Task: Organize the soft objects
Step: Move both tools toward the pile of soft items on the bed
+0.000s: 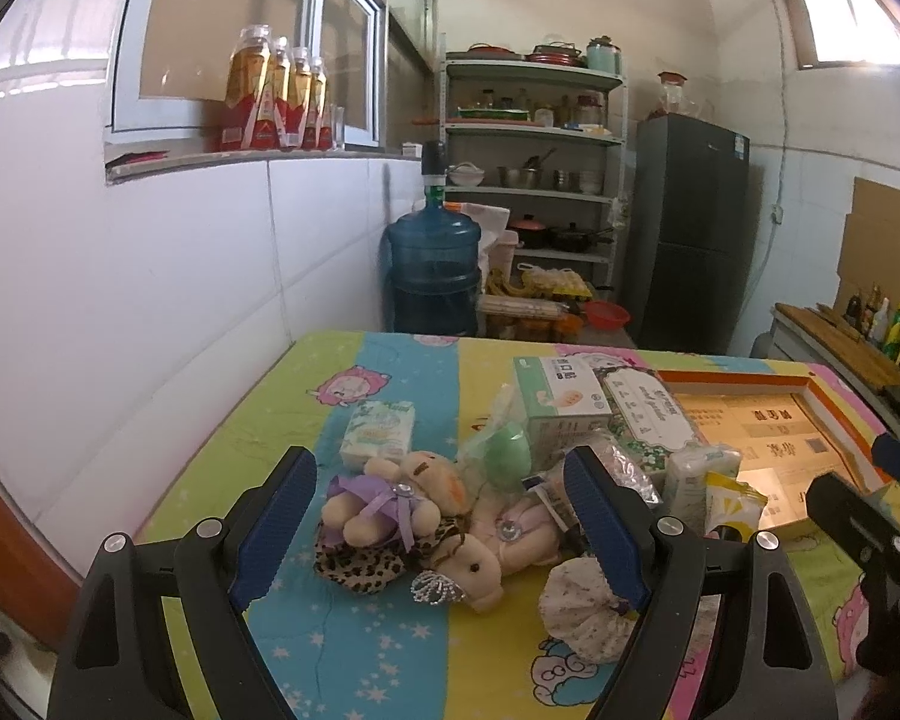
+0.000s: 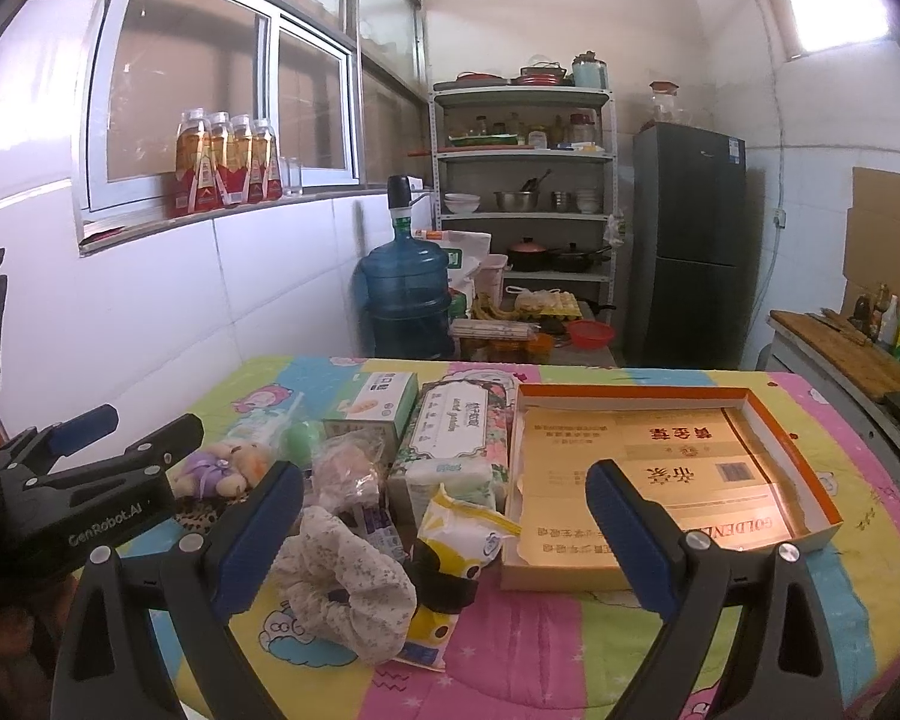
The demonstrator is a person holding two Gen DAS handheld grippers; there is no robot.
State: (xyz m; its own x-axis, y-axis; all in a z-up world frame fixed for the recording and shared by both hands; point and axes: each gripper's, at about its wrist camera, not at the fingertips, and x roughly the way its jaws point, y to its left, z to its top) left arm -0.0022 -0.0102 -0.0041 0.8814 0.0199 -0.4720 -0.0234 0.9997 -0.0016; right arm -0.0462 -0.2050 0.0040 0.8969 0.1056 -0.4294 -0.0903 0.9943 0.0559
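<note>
Soft toys and packets lie heaped on the counter (image 1: pixel 384 648) under its cartoon cloth. My left gripper (image 1: pixel 438 531) hangs with jaws spread wide and empty, framing the plush bear in the purple dress (image 1: pixel 384 501) at twelve o'clock, with a second plush bear (image 1: pixel 486 570) lying against it toward three o'clock. My right gripper (image 2: pixel 444 534) is likewise released, jaws wide apart, above the floral scrunchie (image 2: pixel 345 591) and the yellow tissue pack (image 2: pixel 459 540). At one o'clock from my right jaws sits the orange-rimmed cardboard tray (image 2: pixel 768 420), nothing soft in it yet.
</note>
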